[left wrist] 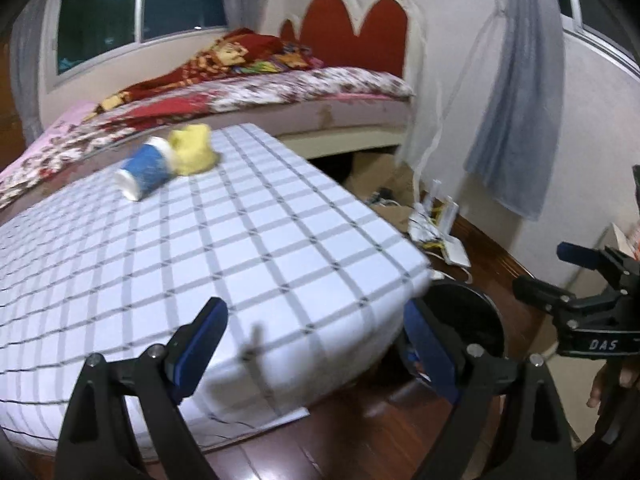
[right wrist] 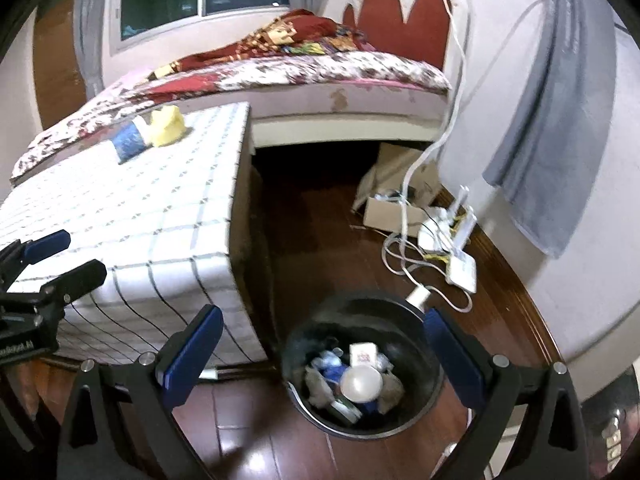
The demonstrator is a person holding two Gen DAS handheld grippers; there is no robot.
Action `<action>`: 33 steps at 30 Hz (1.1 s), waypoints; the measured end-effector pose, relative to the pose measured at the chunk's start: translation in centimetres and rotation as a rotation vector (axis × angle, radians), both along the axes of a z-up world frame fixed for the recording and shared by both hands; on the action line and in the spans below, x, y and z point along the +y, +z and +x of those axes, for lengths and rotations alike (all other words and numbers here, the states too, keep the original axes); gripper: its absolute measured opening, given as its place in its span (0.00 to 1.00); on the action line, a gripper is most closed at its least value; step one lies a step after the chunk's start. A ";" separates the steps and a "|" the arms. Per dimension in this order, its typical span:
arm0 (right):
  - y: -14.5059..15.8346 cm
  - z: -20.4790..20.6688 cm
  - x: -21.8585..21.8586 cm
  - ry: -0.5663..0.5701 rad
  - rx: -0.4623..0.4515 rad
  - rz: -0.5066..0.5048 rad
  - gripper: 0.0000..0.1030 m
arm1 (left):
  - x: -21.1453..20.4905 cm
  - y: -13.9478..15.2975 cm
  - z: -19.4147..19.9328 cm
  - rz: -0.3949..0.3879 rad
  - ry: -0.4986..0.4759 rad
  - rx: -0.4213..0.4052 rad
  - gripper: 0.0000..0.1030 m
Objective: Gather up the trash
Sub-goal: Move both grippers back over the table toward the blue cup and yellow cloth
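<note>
A blue paper cup (left wrist: 146, 170) lies on its side at the far end of the checked table (left wrist: 240, 248), touching a crumpled yellow wrapper (left wrist: 193, 152). Both also show in the right wrist view: the cup (right wrist: 128, 143) and the wrapper (right wrist: 167, 121). A black bin (right wrist: 362, 364) stands on the floor beside the table, holding a white cup and other trash. My left gripper (left wrist: 316, 356) is open and empty at the table's near corner. My right gripper (right wrist: 320, 356) is open and empty above the bin. Each gripper shows in the other's view: the right (left wrist: 560, 276), the left (right wrist: 64, 256).
A bed (left wrist: 240, 96) with a floral cover and red headboard stands behind the table. A white router, cables and a cardboard box (right wrist: 444, 236) lie on the wooden floor by the wall. A grey curtain (left wrist: 520, 92) hangs on the right.
</note>
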State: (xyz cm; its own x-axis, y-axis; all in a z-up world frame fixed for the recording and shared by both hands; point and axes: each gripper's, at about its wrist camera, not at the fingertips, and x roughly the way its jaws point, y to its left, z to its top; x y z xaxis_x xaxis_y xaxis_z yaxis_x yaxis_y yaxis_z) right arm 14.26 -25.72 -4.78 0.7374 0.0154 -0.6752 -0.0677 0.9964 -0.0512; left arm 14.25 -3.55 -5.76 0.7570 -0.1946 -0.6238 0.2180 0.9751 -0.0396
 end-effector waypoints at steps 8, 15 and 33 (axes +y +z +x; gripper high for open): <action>2.6 3.0 4.3 0.053 -0.048 0.056 0.99 | 7.2 3.0 2.6 0.063 0.127 -0.069 0.89; 4.7 7.7 10.0 0.142 -0.067 0.060 0.99 | 13.0 4.8 6.9 0.107 0.201 -0.082 0.90; 0.8 23.1 19.2 0.280 0.026 -0.072 0.99 | 16.5 -1.0 20.8 0.162 0.159 0.023 0.89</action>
